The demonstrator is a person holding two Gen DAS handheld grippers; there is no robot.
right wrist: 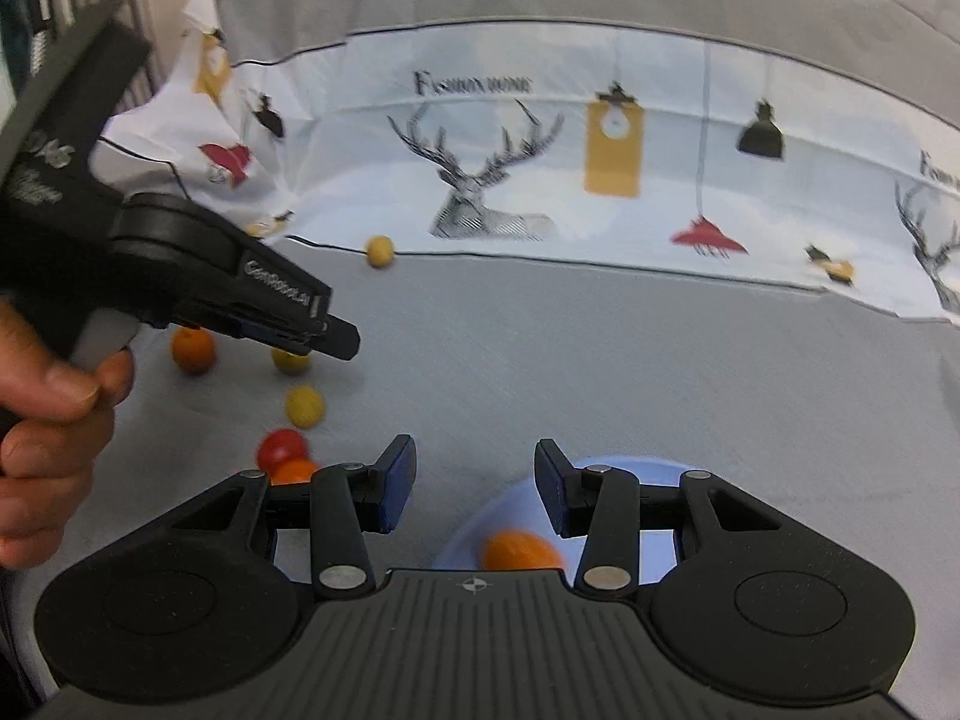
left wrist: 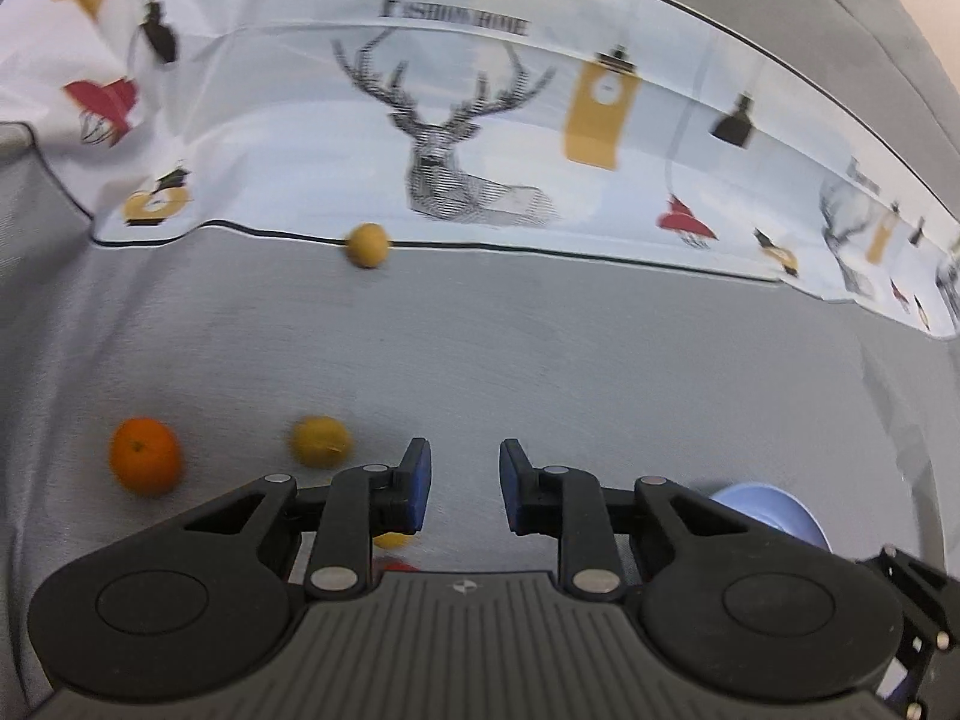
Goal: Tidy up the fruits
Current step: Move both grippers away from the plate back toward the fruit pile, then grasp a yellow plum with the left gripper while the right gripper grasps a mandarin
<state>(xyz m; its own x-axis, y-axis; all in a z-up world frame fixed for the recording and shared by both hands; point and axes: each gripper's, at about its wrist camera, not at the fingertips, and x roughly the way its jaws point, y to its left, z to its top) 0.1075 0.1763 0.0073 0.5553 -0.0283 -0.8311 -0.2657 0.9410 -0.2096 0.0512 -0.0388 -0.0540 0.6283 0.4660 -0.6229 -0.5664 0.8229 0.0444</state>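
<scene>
Several small fruits lie on the grey cloth. In the left wrist view an orange [left wrist: 144, 463] and a yellow fruit [left wrist: 320, 441] lie left of my open, empty left gripper [left wrist: 465, 483], and a small yellow fruit [left wrist: 367, 245] lies far ahead. In the right wrist view my right gripper [right wrist: 474, 489] is open and empty above a light blue bowl [right wrist: 606, 471] that holds an orange fruit [right wrist: 519, 549]. A red fruit [right wrist: 281, 445], an orange one [right wrist: 294, 471] and a yellow one [right wrist: 303, 407] lie to its left. The left gripper [right wrist: 339, 342] hovers over them.
A white printed cloth with deer and lamps [left wrist: 456, 138] covers the back of the surface, its edge running across [right wrist: 540, 261]. The blue bowl shows at the lower right of the left wrist view [left wrist: 774, 510]. A hand [right wrist: 42, 420] holds the left gripper.
</scene>
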